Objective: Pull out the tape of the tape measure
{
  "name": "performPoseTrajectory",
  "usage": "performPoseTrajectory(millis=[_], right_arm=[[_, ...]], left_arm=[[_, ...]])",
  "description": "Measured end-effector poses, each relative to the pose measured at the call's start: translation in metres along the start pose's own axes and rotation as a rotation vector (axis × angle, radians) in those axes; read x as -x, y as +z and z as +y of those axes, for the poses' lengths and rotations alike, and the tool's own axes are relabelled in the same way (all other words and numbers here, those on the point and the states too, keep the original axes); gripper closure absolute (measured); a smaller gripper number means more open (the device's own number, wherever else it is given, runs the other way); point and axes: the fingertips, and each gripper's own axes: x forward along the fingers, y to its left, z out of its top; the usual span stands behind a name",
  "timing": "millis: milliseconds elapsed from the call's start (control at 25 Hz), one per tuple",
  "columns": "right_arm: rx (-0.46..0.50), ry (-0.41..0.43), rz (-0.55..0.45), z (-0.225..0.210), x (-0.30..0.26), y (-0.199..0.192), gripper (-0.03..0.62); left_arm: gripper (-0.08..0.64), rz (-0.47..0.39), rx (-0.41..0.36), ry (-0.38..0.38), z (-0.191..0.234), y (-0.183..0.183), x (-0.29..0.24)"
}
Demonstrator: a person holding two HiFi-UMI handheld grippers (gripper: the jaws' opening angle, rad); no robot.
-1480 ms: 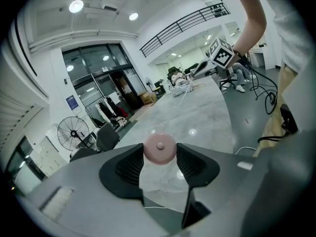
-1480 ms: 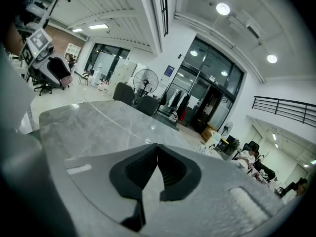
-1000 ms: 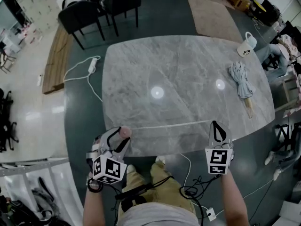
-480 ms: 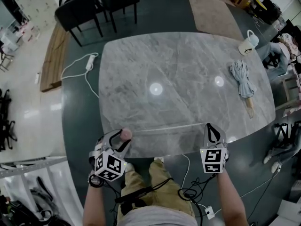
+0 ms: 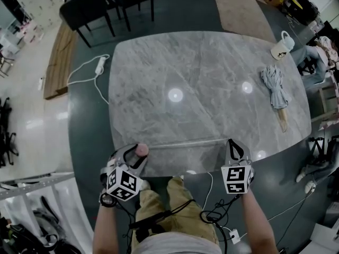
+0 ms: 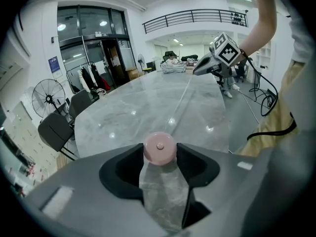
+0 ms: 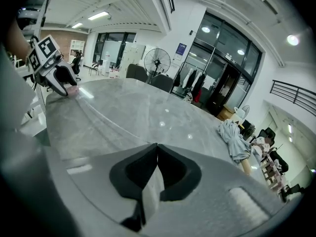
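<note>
A small round pink tape measure (image 5: pixel 141 150) sits between the jaws of my left gripper (image 5: pixel 139 152), which is shut on its case (image 6: pixel 159 147) at the table's near edge. Its thin tape (image 5: pixel 185 142) runs out straight to the right, low over the marble table (image 5: pixel 201 78). It ends at my right gripper (image 5: pixel 232 141), whose jaws are pressed together on it (image 7: pixel 157 146). In the left gripper view the right gripper (image 6: pixel 200 69) shows far along the tape (image 6: pixel 182 95). The right gripper view shows the left gripper (image 7: pixel 61 85) with the pink case (image 7: pixel 73 89).
A folded grey umbrella (image 5: pixel 275 91) and a white mug (image 5: pixel 280 49) lie at the table's far right. Black chairs (image 5: pixel 85 9) stand beyond the far left corner. A power strip with its cord (image 5: pixel 98 65) and loose cables (image 5: pixel 212 213) lie on the floor.
Both grippers have sunk toward the table's near edge, carrying the stretched tape down with them. The grips on the case and the tape are unchanged.
</note>
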Motion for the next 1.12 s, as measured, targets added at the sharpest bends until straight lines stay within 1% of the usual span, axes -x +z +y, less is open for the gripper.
performPoseTrajectory(millis=[240, 560, 800, 920, 1120], right_arm=[[-0.009, 0.021, -0.002, 0.006, -0.007, 0.001, 0.584], [-0.004, 0.069, -0.005, 0.018, -0.012, 0.004, 0.584], [-0.012, 0.088, -0.007, 0.023, -0.015, 0.005, 0.584], [-0.011, 0.097, 0.015, 0.026, -0.018, 0.002, 0.584], [0.0, 0.123, 0.068, 0.033, -0.025, -0.01, 0.583]], left_arm=[[0.33, 0.001, 0.001, -0.006, -0.001, 0.003, -0.006], [0.33, 0.01, -0.015, -0.038, -0.005, 0.006, -0.013], [0.33, 0.018, -0.019, -0.048, -0.006, 0.005, -0.014], [0.33, 0.018, -0.011, -0.054, -0.005, 0.004, -0.014], [0.328, 0.01, 0.029, -0.066, -0.003, 0.005, -0.014]])
